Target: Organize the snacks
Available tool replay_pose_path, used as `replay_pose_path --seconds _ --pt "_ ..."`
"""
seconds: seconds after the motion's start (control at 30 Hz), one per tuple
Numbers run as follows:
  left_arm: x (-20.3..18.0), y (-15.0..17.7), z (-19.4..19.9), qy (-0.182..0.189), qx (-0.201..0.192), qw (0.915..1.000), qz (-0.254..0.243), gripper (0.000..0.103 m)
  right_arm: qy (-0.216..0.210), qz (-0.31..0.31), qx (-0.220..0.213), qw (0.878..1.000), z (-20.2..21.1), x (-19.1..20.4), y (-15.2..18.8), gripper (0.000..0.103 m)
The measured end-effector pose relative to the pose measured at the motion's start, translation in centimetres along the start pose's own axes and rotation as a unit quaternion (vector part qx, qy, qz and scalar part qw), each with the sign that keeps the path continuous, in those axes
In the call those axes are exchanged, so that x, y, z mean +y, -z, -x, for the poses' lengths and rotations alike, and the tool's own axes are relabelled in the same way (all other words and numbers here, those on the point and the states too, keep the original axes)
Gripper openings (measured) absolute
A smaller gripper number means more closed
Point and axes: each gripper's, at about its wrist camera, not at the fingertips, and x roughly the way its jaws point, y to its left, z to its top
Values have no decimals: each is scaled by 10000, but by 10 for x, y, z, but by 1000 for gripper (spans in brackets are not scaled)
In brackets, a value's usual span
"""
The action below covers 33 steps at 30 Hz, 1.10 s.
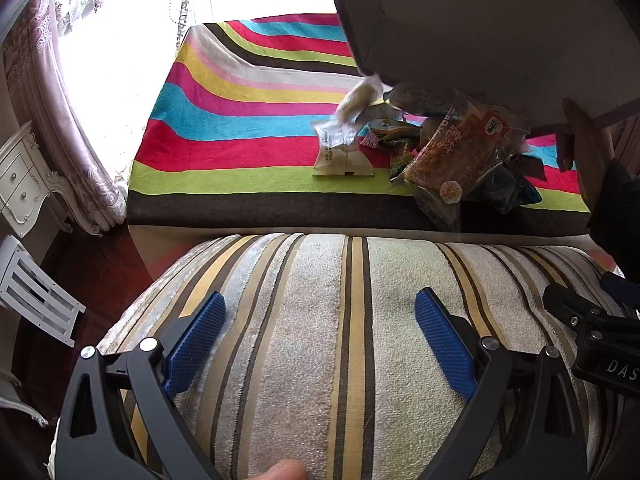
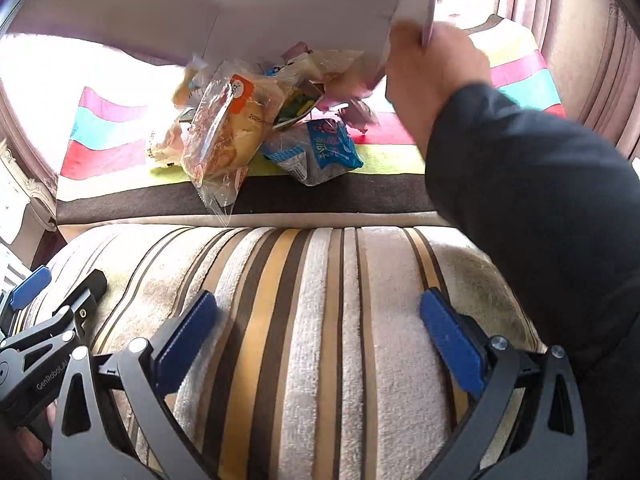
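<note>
Resting idle on a striped cushion [image 1: 320, 340], left gripper [image 1: 320, 334] and right gripper [image 2: 320, 334] gape empty; snack packets [image 2: 224, 136] look light, crinkly, slippery—pinch sealed edges.

Take the snack pile [image 1: 436, 152] as your mark. Left of it the striped cloth [image 1: 240, 120] lies bare, open to you. Right above it hangs a tilted box [image 1: 480, 20], and a hand [image 2: 428, 80] and dark sleeve [image 2: 540, 200] block its right side. Nearer you, the striped cushion [image 2: 320, 320] is free.
</note>
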Motion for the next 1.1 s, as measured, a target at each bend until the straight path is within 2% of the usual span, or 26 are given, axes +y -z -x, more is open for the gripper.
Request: replay_pose_path --seconds 1.1 --pt "-5 -1 1 -119 92 9998 -141 92 -10 -3 5 10000 -1 0 1 102"
